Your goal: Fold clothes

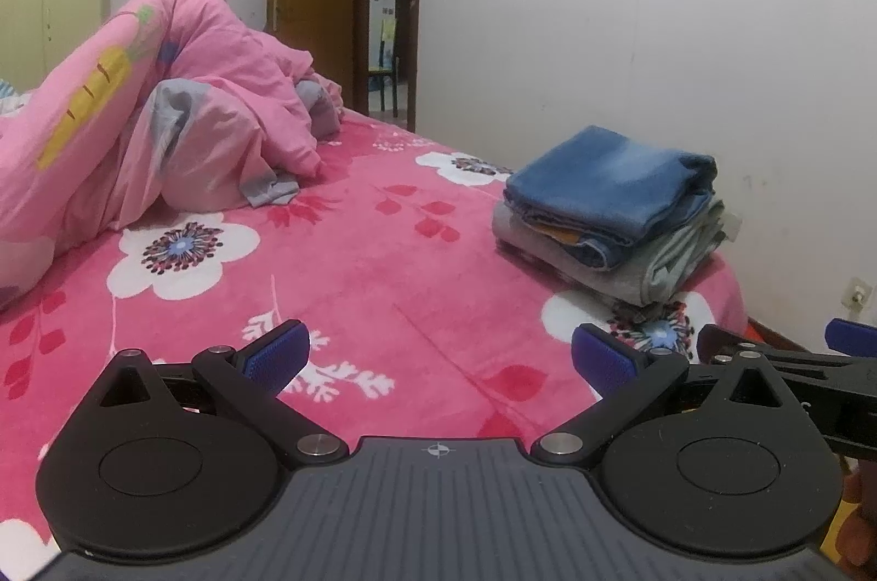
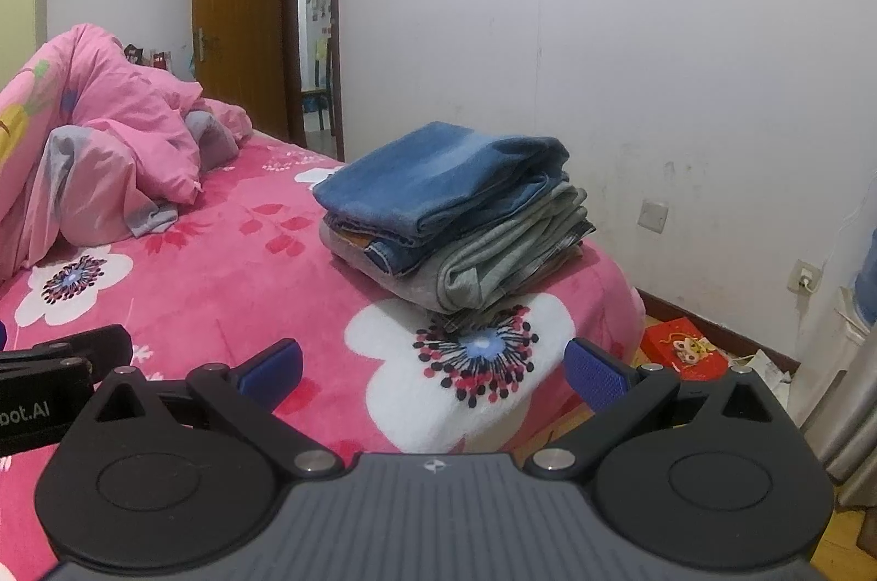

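With both my left gripper (image 1: 440, 356) and right gripper (image 2: 433, 364) jaws wide open and empty, the folded stack of blue denim and grey garments (image 2: 455, 214) sits squared ahead of them on the pink floral bed (image 1: 351, 285).

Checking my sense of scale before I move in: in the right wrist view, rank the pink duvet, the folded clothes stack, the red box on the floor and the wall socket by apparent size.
1. Pink duvet, though cut off at the frame edge.
2. Folded clothes stack, nearer the camera, so the gap is unsure.
3. Red box.
4. Wall socket.
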Tool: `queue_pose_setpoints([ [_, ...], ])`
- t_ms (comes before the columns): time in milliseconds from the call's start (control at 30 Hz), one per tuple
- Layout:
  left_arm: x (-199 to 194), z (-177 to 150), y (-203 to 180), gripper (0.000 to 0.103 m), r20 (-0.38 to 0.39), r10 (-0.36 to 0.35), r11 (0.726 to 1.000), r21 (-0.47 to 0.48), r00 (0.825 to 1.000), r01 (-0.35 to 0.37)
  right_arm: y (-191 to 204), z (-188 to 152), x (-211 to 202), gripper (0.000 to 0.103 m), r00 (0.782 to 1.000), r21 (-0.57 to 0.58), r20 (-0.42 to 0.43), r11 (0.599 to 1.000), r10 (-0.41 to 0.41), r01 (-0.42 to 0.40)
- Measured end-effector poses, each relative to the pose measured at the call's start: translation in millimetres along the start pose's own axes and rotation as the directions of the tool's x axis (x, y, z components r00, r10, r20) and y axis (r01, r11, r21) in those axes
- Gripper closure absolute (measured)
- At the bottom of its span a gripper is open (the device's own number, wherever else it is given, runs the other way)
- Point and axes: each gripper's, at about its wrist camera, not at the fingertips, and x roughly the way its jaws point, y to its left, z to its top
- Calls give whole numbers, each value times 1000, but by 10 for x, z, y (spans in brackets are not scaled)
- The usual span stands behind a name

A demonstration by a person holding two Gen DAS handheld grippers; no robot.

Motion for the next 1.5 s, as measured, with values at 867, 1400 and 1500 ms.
queue_pose_setpoints([
  [867,44,-90,-58,0,-31,-40,999,6,999,40,-126,-53,22,0,998,17,-12,998,-58,58],
  [1400,82,-115,-251,0,-46,-61,997,42,997,63,-321,-52,35,0,993,37,-13,993,-114,115],
  [1500,76,-108,-240,0,-44,-59,997,38,997,61,-317,-44,33,0,994,37,-11,993,-113,113],
])
